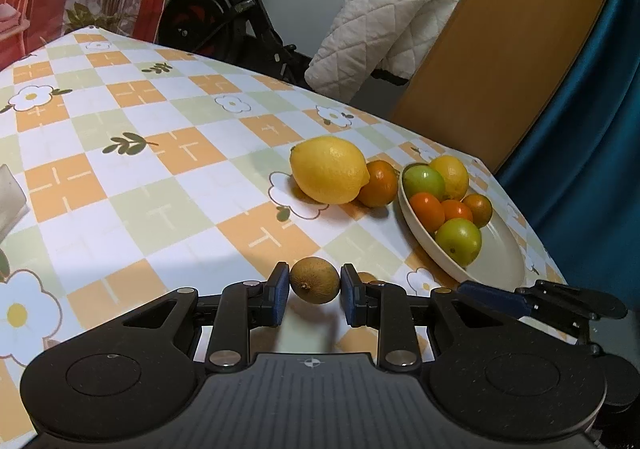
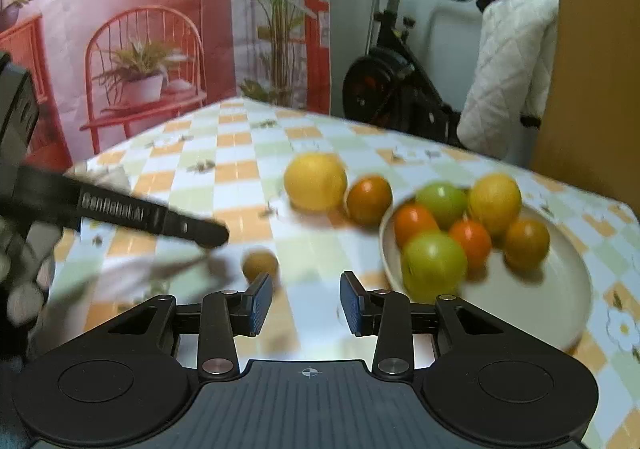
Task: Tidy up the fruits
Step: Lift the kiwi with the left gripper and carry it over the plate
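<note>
My left gripper [image 1: 315, 289] is shut on a small brown round fruit [image 1: 315, 279], held between its blue pads just above the checked tablecloth. A cream plate [image 1: 500, 261] at the right holds several fruits: green, orange and yellow ones. A large lemon [image 1: 329, 169] and an orange [image 1: 379, 183] lie on the cloth left of the plate. My right gripper [image 2: 306, 305] is open and empty, above the cloth left of the plate [image 2: 540, 305]. In the right wrist view, the left gripper's finger [image 2: 188, 227] and the brown fruit [image 2: 260, 266] show, blurred.
The table edge runs close behind the plate on the right, with a blue curtain [image 1: 592, 137] and a wooden panel [image 1: 508, 49] beyond. An exercise bike [image 1: 224, 13] and a quilted white cover [image 1: 380, 29] stand behind the table. A grey object [image 1: 10, 197] sits at the left.
</note>
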The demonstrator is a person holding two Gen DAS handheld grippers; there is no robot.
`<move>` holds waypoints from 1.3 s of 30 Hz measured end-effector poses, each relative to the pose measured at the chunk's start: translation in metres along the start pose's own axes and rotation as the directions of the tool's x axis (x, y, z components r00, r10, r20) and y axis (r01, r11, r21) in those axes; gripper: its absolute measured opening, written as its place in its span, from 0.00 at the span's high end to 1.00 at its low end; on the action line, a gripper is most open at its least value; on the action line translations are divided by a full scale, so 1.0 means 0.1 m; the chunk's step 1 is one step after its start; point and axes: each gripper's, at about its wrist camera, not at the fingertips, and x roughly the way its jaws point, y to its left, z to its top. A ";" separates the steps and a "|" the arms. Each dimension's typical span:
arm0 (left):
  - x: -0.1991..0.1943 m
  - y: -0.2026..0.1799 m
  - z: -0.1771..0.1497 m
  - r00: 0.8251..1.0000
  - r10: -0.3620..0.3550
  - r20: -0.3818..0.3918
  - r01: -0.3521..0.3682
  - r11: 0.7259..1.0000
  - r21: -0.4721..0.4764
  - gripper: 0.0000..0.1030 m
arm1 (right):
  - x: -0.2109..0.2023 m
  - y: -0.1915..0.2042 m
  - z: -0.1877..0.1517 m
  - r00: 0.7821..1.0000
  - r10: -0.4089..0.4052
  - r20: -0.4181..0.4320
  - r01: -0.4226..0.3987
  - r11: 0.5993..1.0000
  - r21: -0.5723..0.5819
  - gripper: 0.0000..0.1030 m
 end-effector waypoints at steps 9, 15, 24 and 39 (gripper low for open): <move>-0.08 0.10 0.02 0.999 0.040 0.007 -0.039 0.999 -0.028 0.72 | 0.32 0.27 0.18 0.996 0.092 -0.004 -0.092 0.993 -0.079 0.66; -0.06 0.12 0.02 0.999 0.044 -0.011 -0.044 0.998 -0.041 0.72 | 0.49 0.41 0.21 0.994 0.104 -0.026 -0.106 0.988 -0.113 0.67; -0.03 0.11 0.02 0.999 0.047 -0.019 -0.048 0.998 -0.043 0.72 | 0.60 0.35 0.17 0.992 0.112 -0.058 -0.117 0.990 -0.078 0.74; -0.65 -0.36 0.48 0.989 0.032 0.142 -0.035 0.999 0.018 0.72 | -0.14 -0.13 0.44 0.985 0.040 0.165 -0.048 0.998 0.044 0.74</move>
